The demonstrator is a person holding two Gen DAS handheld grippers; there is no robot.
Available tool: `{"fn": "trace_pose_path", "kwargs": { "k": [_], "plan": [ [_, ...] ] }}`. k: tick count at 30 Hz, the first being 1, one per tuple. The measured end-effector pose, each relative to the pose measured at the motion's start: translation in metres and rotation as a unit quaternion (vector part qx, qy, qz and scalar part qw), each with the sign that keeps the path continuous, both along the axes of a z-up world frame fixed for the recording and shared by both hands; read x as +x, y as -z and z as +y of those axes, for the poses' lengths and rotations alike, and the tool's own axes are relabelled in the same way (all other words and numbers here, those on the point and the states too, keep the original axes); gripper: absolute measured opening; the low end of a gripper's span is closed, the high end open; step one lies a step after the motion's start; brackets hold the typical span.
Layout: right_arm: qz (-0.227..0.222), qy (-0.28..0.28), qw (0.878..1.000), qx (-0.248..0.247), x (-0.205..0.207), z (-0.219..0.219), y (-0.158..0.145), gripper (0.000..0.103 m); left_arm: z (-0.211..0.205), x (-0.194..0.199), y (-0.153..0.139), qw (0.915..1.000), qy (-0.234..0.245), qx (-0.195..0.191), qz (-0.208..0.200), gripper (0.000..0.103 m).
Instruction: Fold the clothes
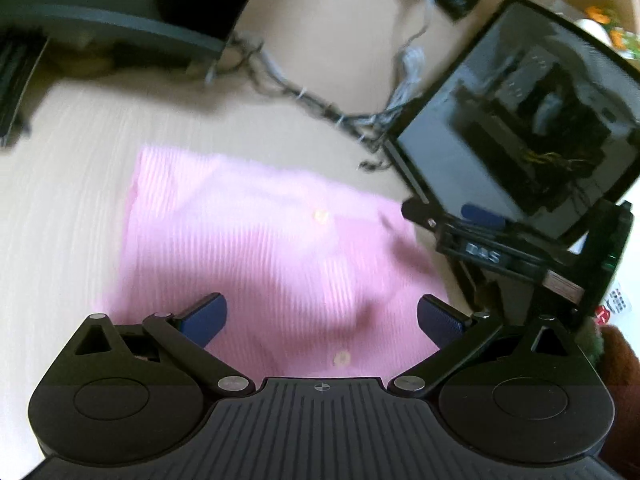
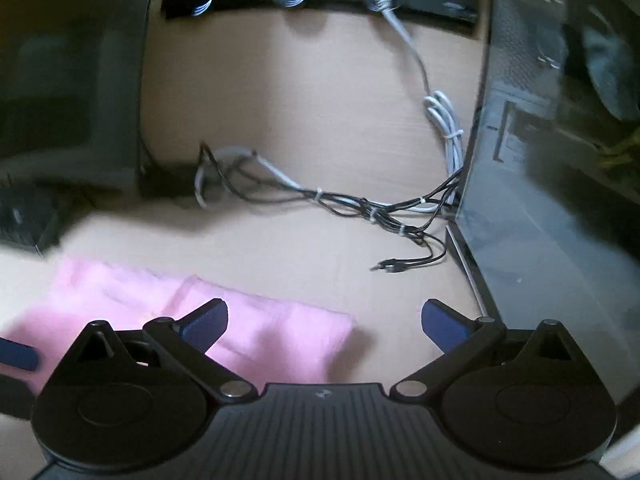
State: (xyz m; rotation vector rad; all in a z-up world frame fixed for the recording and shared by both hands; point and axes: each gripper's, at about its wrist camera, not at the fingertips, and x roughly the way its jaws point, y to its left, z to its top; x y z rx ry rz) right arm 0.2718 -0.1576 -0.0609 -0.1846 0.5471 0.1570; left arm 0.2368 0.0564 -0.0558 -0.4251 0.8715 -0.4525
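Blurred pink garment point(image 1: 248, 240) seemingly folded on pale wooden desk point(image 1: 72, 152)

The pink shirt point(image 1: 256, 248) is ribbed and lies flat on the desk point(image 1: 72, 184), folded into a rough rectangle. Two pale buttons point(image 1: 320, 215) run down its front, one near the middle and one toward 6 o'clock. In the right wrist view the shirt point(image 2: 256, 332) sits at 7 o'clock, with a folded edge ending in a corner near centre.
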Motion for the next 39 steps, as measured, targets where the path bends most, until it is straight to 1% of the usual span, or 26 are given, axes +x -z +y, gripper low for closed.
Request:
{"fn": "trace_pose_path", "kwargs": {
  "k": [2,4,6,9,13,14,15,16,18,19,21,23,25,27,28,29,30,31,32,33,34,35,37,38,39],
  "plan": [
    [0.014,-0.013,0.999,-0.028,0.011,0.003,0.014,0.103,0.000,0.004,0.007,0.9999,-0.006,-0.002,0.013,0.103],
    [0.045,-0.011,0.998,-0.047,0.021,0.004,0.033,0.103,0.001,0.011,0.013,0.9997,-0.013,-0.005,0.022,0.103],
    [0.050,0.000,0.998,-0.033,0.017,0.002,0.040,0.103,0.004,0.019,0.015,0.9995,-0.016,-0.007,0.025,0.103],
    [0.066,-0.015,0.997,-0.022,-0.004,0.003,0.034,0.103,0.011,0.040,0.015,0.9996,-0.014,-0.005,0.026,0.103],
    [0.089,-0.038,0.995,-0.009,-0.032,0.006,0.026,0.103,0.016,0.084,0.011,0.9997,-0.007,0.021,0.010,0.103],
    [0.093,-0.055,0.994,0.005,-0.039,0.003,0.021,0.103,0.015,0.093,0.008,0.9996,-0.004,0.026,0.007,0.103],
    [0.092,-0.069,0.993,0.020,-0.046,-0.002,0.015,0.103,0.015,0.102,0.006,0.9995,-0.001,0.031,0.005,0.103],
    [0.082,-0.071,0.994,0.030,-0.051,-0.007,0.007,0.103,0.015,0.107,0.002,0.9994,0.001,0.036,0.000,0.103],
    [0.058,-0.066,0.995,0.045,-0.060,-0.019,-0.009,0.103,0.016,0.100,-0.014,0.9986,0.003,0.049,-0.021,0.103],
    [0.048,-0.061,0.996,0.050,-0.059,-0.023,-0.017,0.103,0.013,0.091,-0.022,0.9970,0.000,0.069,-0.034,0.103],
    [0.031,-0.058,0.997,0.043,-0.049,-0.030,-0.025,0.103,0.002,0.069,-0.033,0.9899,-0.001,0.129,-0.058,0.103],
    [0.023,-0.056,0.998,0.008,-0.039,-0.029,-0.023,0.103,-0.014,0.045,-0.030,0.9784,0.008,0.190,-0.080,0.103],
    [0.033,-0.061,0.998,-0.003,-0.029,-0.025,-0.014,0.103,-0.031,0.024,-0.026,0.9629,0.019,0.250,-0.100,0.103],
    [0.053,-0.069,0.996,-0.009,-0.017,-0.019,-0.001,0.103,-0.049,0.016,-0.012,0.9463,0.034,0.301,-0.113,0.103],
    [0.058,-0.072,0.995,-0.021,-0.019,-0.015,0.006,0.103,-0.053,0.015,-0.006,0.9398,0.034,0.319,-0.119,0.103],
    [0.061,-0.074,0.995,-0.036,-0.023,-0.010,0.012,0.103,-0.054,0.015,0.001,0.9313,0.029,0.341,-0.126,0.103],
    [0.063,-0.077,0.994,-0.051,-0.027,-0.006,0.018,0.103,-0.053,0.015,0.006,0.9205,0.020,0.367,-0.132,0.100],
    [0.065,-0.079,0.993,-0.066,-0.030,-0.001,0.023,0.103,-0.049,0.015,0.010,0.9128,0.010,0.385,-0.135,0.098],
    [0.068,-0.081,0.991,-0.081,-0.034,0.003,0.029,0.103,-0.039,0.015,0.010,0.9127,0.000,0.387,-0.130,0.098],
    [0.072,-0.087,0.991,-0.077,-0.039,0.004,0.030,0.103,-0.029,0.015,0.009,0.9125,-0.010,0.389,-0.125,0.098],
    [0.079,-0.097,0.990,-0.066,-0.042,0.004,0.029,0.103,-0.019,0.014,0.007,0.9163,-0.017,0.382,-0.121,0.098],
    [0.085,-0.106,0.989,-0.055,-0.043,0.002,0.026,0.103,-0.011,0.011,0.000,0.9279,-0.013,0.353,-0.119,0.097],
    [0.080,-0.120,0.989,-0.033,-0.045,0.000,0.015,0.103,-0.001,0.007,-0.014,0.9487,0.013,0.291,-0.123,0.097],
    [0.073,-0.124,0.989,-0.016,-0.045,-0.004,0.007,0.103,0.003,0.006,-0.021,0.9589,0.027,0.254,-0.123,0.099],
    [0.067,-0.121,0.990,0.002,-0.040,-0.007,0.001,0.103,0.006,0.006,-0.028,0.9701,0.042,0.206,-0.121,0.099]
  ]
}}
